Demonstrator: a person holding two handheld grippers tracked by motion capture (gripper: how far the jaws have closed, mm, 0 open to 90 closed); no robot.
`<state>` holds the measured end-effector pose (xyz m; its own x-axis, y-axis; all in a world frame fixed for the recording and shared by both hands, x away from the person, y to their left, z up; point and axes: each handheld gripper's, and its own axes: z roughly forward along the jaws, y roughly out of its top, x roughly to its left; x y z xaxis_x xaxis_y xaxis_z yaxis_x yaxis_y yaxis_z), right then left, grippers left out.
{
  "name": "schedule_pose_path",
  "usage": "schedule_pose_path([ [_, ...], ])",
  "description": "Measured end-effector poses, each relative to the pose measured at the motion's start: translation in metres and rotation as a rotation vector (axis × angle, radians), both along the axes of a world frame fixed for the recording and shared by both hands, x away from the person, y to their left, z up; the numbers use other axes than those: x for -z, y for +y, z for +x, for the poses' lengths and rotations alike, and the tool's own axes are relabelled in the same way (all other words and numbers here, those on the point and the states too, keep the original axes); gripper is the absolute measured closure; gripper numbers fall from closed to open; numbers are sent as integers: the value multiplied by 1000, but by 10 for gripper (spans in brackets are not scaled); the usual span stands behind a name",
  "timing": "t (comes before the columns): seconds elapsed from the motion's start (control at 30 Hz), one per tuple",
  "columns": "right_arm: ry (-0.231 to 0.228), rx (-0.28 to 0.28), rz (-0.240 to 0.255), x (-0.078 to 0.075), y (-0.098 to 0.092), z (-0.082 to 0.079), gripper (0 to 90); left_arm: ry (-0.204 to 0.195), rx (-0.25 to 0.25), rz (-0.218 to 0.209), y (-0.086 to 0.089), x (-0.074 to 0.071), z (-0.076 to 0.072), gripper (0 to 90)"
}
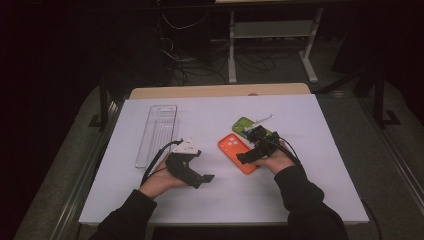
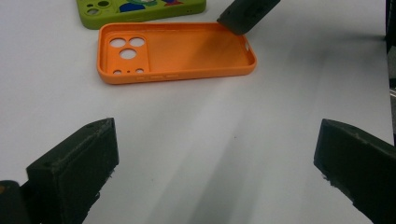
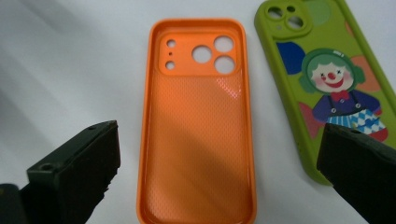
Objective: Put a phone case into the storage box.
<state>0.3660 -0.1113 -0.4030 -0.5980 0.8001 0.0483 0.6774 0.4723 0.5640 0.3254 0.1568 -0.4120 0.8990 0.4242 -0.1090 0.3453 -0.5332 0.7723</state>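
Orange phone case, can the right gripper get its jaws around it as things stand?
Probably yes. The right gripper hovers over the orange phone case with its jaws wide open on either side of it. The green clown case lies close beside it, apart, which may crowd one jaw.

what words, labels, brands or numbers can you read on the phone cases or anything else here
None: no readable text anywhere.
Orange phone case: plain, no lettering.
Green phone case: a clown picture, no words.
Clear tray: no label that can be made out.
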Motion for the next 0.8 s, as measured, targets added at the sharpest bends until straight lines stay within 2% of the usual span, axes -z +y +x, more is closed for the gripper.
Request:
schedule_pose_path([
  [0.1,16,-1,-9,4,0,-1,0,-14,7,9,0,0,1,0],
  [0.47,63,-9,-36,19,5,-4,0,1,-1,14,0,0,-1,0],
  [0.8,102,-17,-69,30,11,-8,0,-2,3,15,-1,0,-1,0],
])
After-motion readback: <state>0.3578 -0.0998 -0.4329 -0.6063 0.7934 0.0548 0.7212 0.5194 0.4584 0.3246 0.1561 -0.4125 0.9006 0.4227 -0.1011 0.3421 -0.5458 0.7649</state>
